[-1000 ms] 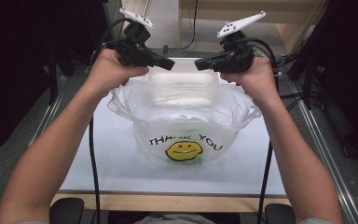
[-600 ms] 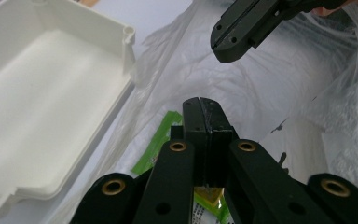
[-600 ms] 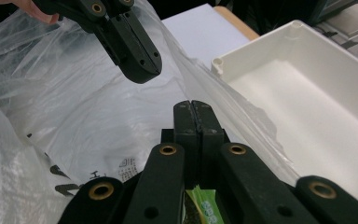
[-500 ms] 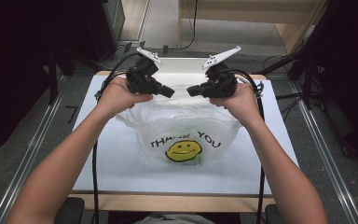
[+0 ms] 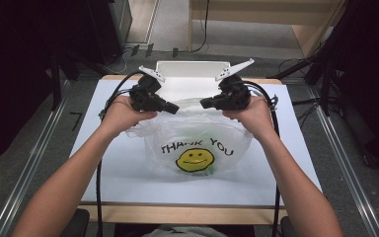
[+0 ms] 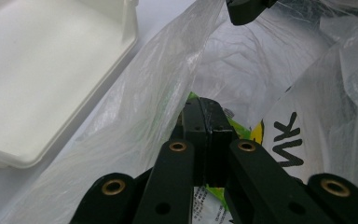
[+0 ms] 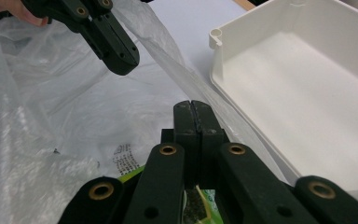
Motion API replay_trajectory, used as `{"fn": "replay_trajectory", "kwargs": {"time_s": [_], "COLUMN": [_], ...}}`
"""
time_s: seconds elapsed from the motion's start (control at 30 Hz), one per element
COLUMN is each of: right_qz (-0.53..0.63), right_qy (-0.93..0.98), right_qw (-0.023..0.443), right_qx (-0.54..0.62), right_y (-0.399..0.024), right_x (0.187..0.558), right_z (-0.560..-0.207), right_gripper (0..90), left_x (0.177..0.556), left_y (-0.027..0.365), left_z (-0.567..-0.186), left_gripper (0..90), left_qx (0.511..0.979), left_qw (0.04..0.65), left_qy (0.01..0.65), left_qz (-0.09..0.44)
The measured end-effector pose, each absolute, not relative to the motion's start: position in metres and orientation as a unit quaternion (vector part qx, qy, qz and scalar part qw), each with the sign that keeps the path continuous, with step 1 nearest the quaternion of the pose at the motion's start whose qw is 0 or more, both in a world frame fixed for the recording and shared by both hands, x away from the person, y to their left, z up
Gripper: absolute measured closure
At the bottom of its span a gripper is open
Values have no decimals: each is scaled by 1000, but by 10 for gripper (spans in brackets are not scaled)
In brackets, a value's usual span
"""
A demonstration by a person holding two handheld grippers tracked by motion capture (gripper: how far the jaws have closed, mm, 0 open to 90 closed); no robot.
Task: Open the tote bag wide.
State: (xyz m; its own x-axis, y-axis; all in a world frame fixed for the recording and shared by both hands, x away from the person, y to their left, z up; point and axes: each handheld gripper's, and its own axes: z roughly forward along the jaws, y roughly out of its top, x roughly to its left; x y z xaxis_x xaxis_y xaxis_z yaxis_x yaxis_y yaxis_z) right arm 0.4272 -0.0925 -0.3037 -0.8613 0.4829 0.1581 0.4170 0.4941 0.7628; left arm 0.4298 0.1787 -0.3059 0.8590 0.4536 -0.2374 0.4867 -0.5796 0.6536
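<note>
With the clear plastic "THANK YOU" smiley bag (image 5: 197,148) resting mid-surface, the left gripper (image 5: 173,108) at ten o'clock and right gripper (image 5: 205,103) at two, each clamped on its rim, hold the mouth open; next likely comes emptying its green packet (image 6: 235,128) into the white plastic tray (image 5: 192,69) at twelve.

A plastic bag (image 5: 197,143) is set at the middle of the table (image 5: 128,173), a tray (image 5: 192,69) is placed just behind it, and a packet (image 6: 242,128) is held inside the bag.
</note>
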Motion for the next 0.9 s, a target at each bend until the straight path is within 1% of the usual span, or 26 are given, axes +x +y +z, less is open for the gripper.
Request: {"fn": "replay_trajectory", "kwargs": {"time_s": [0.03,0.27,0.4,0.5,0.6,0.73,0.9], "right_qz": [424,425,427,423,421,419,418], "right_qy": [866,865,865,865,865,866,868], "right_qw": [36,37,49,42,37,34,31], "right_qx": [263,263,259,267,270,270,265], "right_y": [-93,-96,-97,-100,-102,-102,-98], "right_x": [427,425,421,422,422,423,423], "right_z": [-307,-309,-313,-323,-330,-333,-338], "right_gripper": [900,900,900,900,900,900,900], "left_x": [429,428,426,426,426,426,425], "left_y": [179,184,187,189,189,188,187], "left_z": [-309,-320,-326,-330,-333,-336,-350], "left_gripper": [900,900,900,900,900,900,900], "left_qx": [892,889,885,881,886,885,886], "left_qw": [365,369,374,379,369,370,365], "left_qy": [266,271,277,282,281,281,285], "left_qz": [-12,-13,-14,-18,-14,-20,-28]}}
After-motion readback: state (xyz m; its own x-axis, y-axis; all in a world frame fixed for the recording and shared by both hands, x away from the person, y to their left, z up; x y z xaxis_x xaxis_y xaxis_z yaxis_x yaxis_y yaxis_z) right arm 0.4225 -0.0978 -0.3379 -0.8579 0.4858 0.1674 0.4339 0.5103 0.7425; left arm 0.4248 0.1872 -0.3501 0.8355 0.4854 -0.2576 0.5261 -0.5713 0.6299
